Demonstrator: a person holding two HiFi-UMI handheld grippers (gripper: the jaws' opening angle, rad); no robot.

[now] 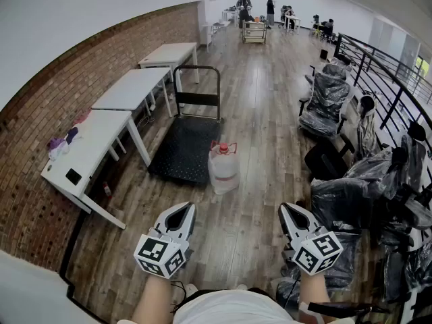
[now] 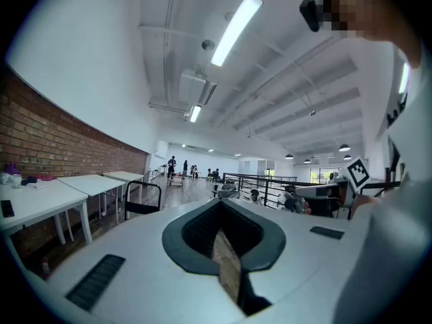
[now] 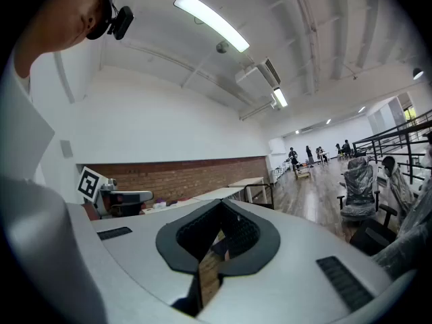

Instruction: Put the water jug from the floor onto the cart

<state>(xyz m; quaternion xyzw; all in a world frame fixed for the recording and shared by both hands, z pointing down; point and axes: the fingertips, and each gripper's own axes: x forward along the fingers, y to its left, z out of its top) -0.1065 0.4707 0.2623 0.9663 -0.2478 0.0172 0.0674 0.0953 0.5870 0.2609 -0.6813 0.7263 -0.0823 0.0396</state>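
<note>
Far left of the left gripper (image 1: 183, 211) runs a brick wall (image 1: 40, 160). Three white tabletops (image 1: 91, 147) stand in a row along it, and the nearest carries a few small things at its wall end. Ahead of this gripper's fingers and slightly to their left is the cart (image 1: 182, 150), a black flat deck low on the floor (image 1: 256, 133) with an upright handle (image 1: 197, 79) at its far end. The left fingers meet at the tips with nothing between them.

The water jug (image 1: 223, 169), clear with a red cap, stands upright on the wooden floor ahead, between the two grippers' lines. It is just beside the cart's near right corner and not on the deck. Bare boards lie between the fingers and the jug.

The right gripper (image 1: 291, 211) has its fingers closed tip to tip, empty. Ahead and to its right, plastic-wrapped chairs (image 1: 327, 96) crowd along a black railing (image 1: 388, 79). Far ahead, people (image 1: 244, 4) stand near a small trolley (image 1: 254, 31).

Only the head view shows the jug and the deck. The gripper views look level over them and show the cart's handle, the ceiling lights (image 2: 235, 29) and each other's marker cube (image 3: 90, 183).
</note>
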